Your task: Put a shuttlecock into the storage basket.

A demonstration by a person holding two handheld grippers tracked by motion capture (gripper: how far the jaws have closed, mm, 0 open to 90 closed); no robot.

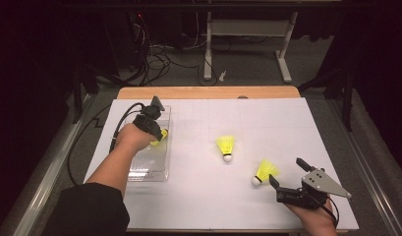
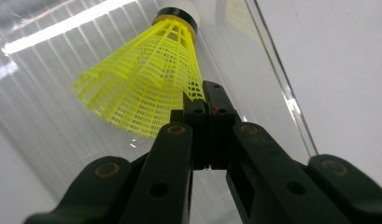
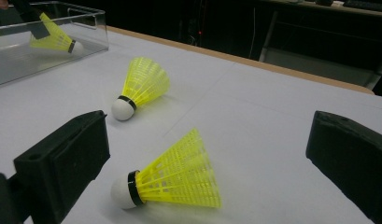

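While the left gripper (image 1: 157, 132), jaws clamped on a yellow shuttlecock's skirt (image 2: 146, 84), holds it inside the clear plastic box (image 1: 161, 173), release looks next; the right gripper (image 1: 287, 184) waits, jaws apart, beside the nearest shuttlecock (image 3: 172, 179) on the worktop (image 1: 267, 118).

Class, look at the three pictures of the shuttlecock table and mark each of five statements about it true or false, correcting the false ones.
1. The left gripper is shut on a yellow shuttlecock. True.
2. That held shuttlecock is over the clear plastic box. True.
3. Four shuttlecocks lie loose on the white table. False: two lie there, the middle shuttlecock and the near shuttlecock.
4. The right gripper is clamped on a shuttlecock. False: its jaws stand open, with the near shuttlecock lying on the table between them.
5. The loose shuttlecocks are red. False: both are yellow with white tips.
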